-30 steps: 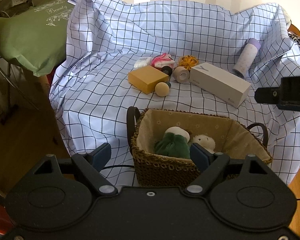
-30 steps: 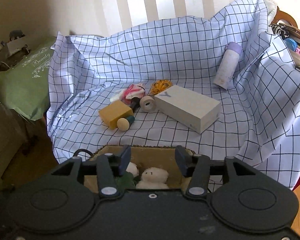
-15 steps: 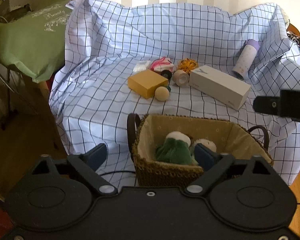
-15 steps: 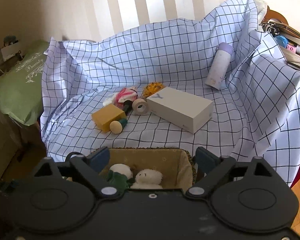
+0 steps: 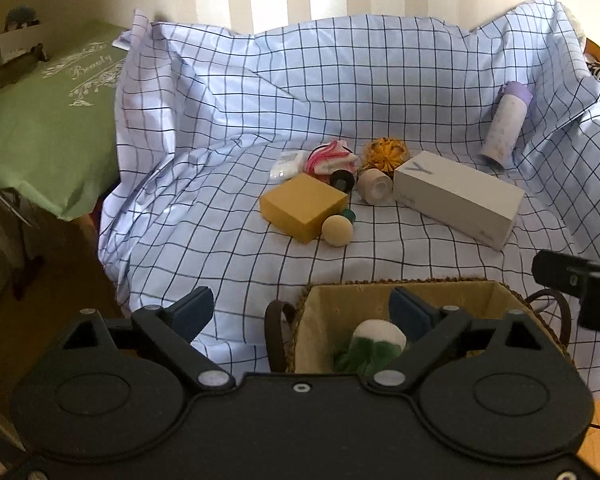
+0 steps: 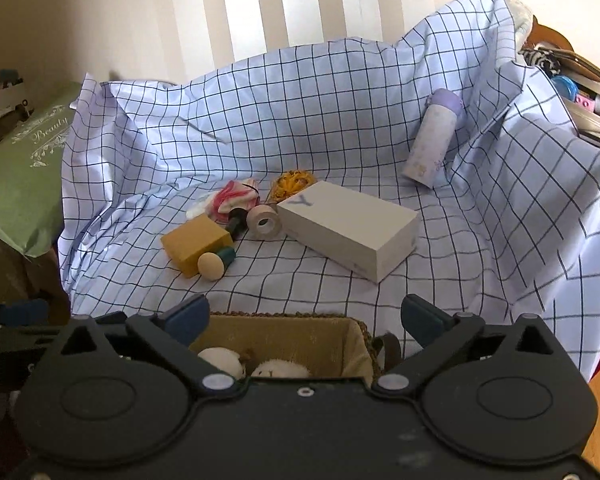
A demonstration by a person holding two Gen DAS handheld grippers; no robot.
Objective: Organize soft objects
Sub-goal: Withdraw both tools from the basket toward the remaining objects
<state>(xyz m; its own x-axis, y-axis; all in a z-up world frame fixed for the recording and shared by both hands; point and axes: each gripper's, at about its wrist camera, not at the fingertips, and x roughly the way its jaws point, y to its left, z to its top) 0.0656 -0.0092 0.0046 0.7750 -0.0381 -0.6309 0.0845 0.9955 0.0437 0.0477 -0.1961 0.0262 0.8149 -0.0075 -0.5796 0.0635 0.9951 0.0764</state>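
A woven basket (image 5: pixel 428 286) (image 6: pixel 284 334) with a beige liner stands at the near edge of the checked cloth. In it lie a green and white plush (image 5: pixel 370 346) and a white fluffy toy (image 6: pixel 282 370). A pink and white cloth bundle (image 5: pixel 330 158) (image 6: pixel 236 196) and an orange knitted ball (image 5: pixel 384 152) (image 6: pixel 294 182) lie further back on the cloth. My left gripper (image 5: pixel 304 312) is open and empty above the basket's left side. My right gripper (image 6: pixel 306 316) is open and empty above the basket.
On the cloth lie a yellow block (image 5: pixel 302 210), a beige ball (image 5: pixel 337 230), a tape roll (image 5: pixel 376 188), a white box (image 5: pixel 458 198) and a lilac bottle (image 5: pixel 504 126). A green pillow (image 5: pixel 40 128) is at the left. Wooden floor lies below.
Both grippers have pulled up and back from the basket. The right gripper's jaws have opened wider, releasing the white fluffy toy, which stays in the basket.
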